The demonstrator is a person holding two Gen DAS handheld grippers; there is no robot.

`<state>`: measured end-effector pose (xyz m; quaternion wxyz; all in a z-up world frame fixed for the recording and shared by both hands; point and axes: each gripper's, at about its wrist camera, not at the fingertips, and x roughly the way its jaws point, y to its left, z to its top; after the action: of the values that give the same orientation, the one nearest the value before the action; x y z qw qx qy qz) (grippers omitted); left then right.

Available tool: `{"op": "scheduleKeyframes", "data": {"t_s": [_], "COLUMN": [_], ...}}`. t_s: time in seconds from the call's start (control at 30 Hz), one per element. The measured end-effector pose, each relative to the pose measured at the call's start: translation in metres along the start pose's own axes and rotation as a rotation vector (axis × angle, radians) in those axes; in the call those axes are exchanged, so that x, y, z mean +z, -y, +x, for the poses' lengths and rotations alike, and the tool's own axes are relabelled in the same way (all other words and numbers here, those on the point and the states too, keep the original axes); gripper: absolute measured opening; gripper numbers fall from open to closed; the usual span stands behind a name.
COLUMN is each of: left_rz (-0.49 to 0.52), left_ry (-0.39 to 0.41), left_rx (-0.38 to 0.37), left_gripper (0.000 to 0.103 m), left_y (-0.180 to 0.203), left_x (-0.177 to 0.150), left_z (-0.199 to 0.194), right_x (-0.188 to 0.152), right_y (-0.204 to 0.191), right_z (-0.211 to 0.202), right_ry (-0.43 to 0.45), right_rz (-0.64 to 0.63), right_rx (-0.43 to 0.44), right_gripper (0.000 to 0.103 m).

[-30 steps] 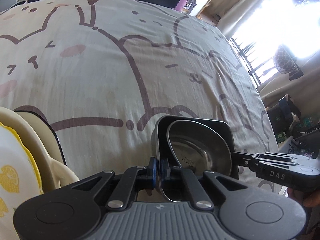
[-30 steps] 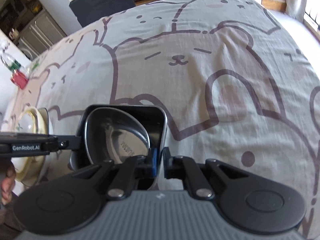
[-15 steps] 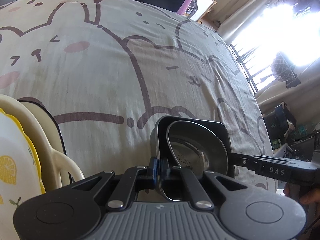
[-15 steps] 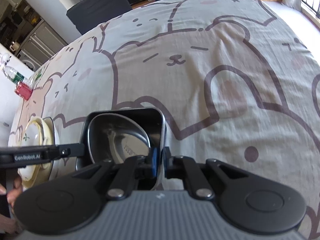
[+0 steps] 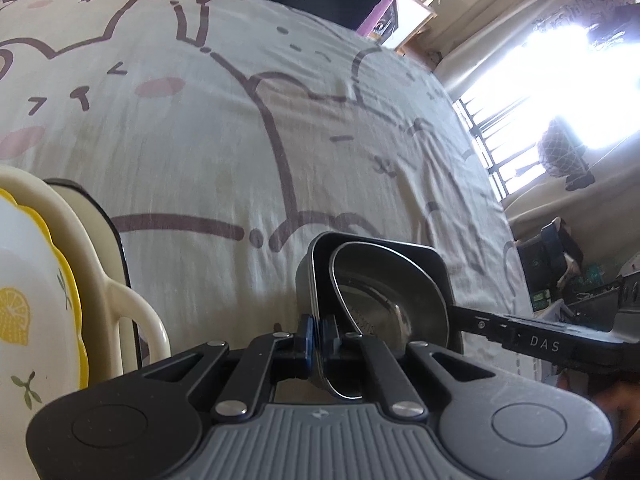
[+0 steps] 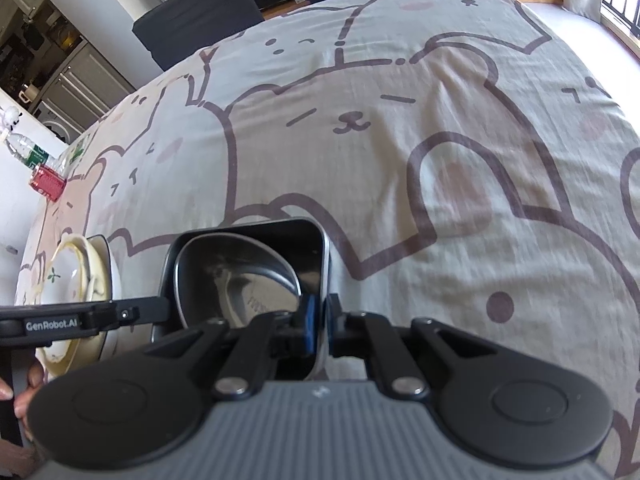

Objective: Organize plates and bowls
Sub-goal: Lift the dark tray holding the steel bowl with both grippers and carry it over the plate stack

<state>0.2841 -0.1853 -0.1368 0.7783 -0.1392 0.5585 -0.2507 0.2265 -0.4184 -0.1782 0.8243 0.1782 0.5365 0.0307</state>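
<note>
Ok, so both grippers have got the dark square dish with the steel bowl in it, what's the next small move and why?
Probably carry it sideways toward the stacked cream dishes. The left gripper and right gripper are each shut on an opposite wall of the dark square dish, the steel bowl sits tilted inside, and the stack stands just beside it on the tablecloth. Keep it level so the bowl stays put.

The left gripper (image 5: 319,338) is pointing steeply downward, its blue-padded jaws pinched nearly together on the thin rim of a dark square tray (image 5: 436,264); the right gripper (image 6: 319,316) is angling down likewise, its jaws clamping the opposite rim of that tray; each gripper is reaching into the other's view from the side; fingertips (image 6: 22,396) of the hand carrying the left gripper are showing at the edge of the right wrist view.
</note>
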Motion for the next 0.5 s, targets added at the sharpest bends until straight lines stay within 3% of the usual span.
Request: {"op": "scheduleKeyframes", "data": {"t_s": [0.5], "left_rz": [0.003], "left_ry": [0.11], "left_rx": [-0.06], "left_gripper": [0.004], "left_y": [-0.007], "left_x": [0.009], "left_z": [-0.043], "right_x": [-0.004], "right_y": [-0.011], "right_z": [-0.039], "right_ry": [0.128], "right_rz": [0.019], "right_rx": [0.105], "right_gripper": [0.008]}}
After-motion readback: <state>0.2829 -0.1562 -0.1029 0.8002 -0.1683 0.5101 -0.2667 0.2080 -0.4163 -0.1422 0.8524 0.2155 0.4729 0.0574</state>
